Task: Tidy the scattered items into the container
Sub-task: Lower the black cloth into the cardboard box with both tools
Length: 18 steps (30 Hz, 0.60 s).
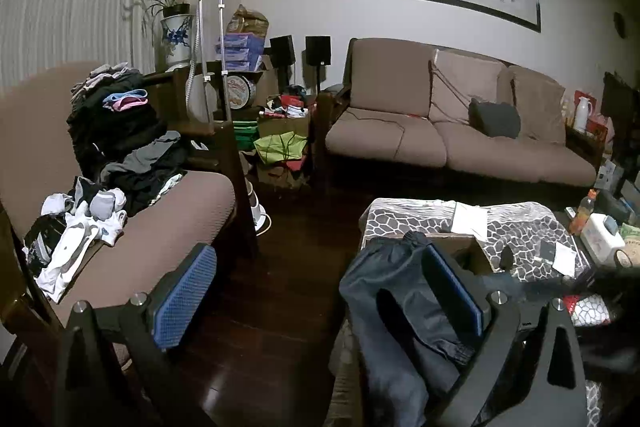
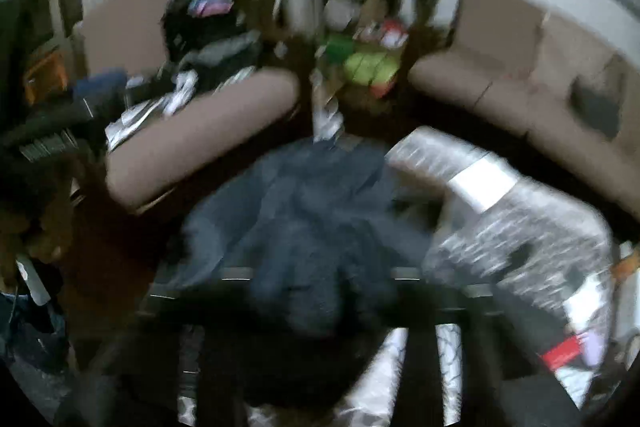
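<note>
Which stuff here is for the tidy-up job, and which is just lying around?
For the job:
- dark blue garment
- cardboard box
- clothes pile on the armchair
- left gripper, open
- right gripper, too blurred to tell its state

Just lying around:
- sofa
- potted plant
- speakers
- orange bottle

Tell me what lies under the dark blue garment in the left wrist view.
The dark blue garment drapes over the near edge of a cardboard box standing on the patterned cloth. Only the box's far rim shows; its inside is covered.
</note>
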Available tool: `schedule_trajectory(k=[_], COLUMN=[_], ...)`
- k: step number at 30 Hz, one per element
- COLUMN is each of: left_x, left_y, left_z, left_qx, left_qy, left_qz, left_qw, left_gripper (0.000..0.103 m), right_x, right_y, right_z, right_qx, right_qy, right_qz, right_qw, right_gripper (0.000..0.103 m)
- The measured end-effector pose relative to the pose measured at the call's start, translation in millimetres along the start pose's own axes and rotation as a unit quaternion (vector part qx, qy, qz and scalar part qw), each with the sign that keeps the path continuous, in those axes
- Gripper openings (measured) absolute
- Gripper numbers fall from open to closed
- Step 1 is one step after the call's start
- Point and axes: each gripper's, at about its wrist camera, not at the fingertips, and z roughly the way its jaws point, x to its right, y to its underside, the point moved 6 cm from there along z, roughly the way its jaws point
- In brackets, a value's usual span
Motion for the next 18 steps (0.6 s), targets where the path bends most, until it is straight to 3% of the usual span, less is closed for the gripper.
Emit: schedule_trajectory(k=[3, 7, 10, 14, 18], left_x=[-1.9, -8.0, -12.9, -14.3, -5.9], left_y=[-1.3, -2.6, -3.6, -3.9, -4.4], left_z=[0.6, 4.4, 7.7, 13.0, 12.9], left_qx=[0.001, 0.001, 0.001, -0.004, -0.002], left_qy=[0.002, -0.001, -0.001, 0.004, 0.008], left_qz=[-0.004, -0.014, -0.022, -0.032, -0.025], left_qw=[1.0000, 0.9999, 0.9997, 0.9995, 0.9996], left_gripper=[0.103, 0.103, 0.103, 0.103, 0.103], right_x=[-5.5, -5.5, -0.8, 3.7, -0.4], right_y=[6.7, 3.9, -2.6, -9.4, -10.0], right_z=[45.2, 94.7, 130.4, 152.9, 155.5], right_qx=[-0.052, -0.109, -0.160, -0.182, -0.183], right_qy=[-0.036, -0.019, 0.021, 0.056, 0.051], right_qz=[0.021, 0.029, 0.025, 0.006, 0.000], right_qw=[0.998, 0.993, 0.987, 0.982, 0.982], right_gripper=[0.006, 0.002, 0.000, 0.000, 0.000])
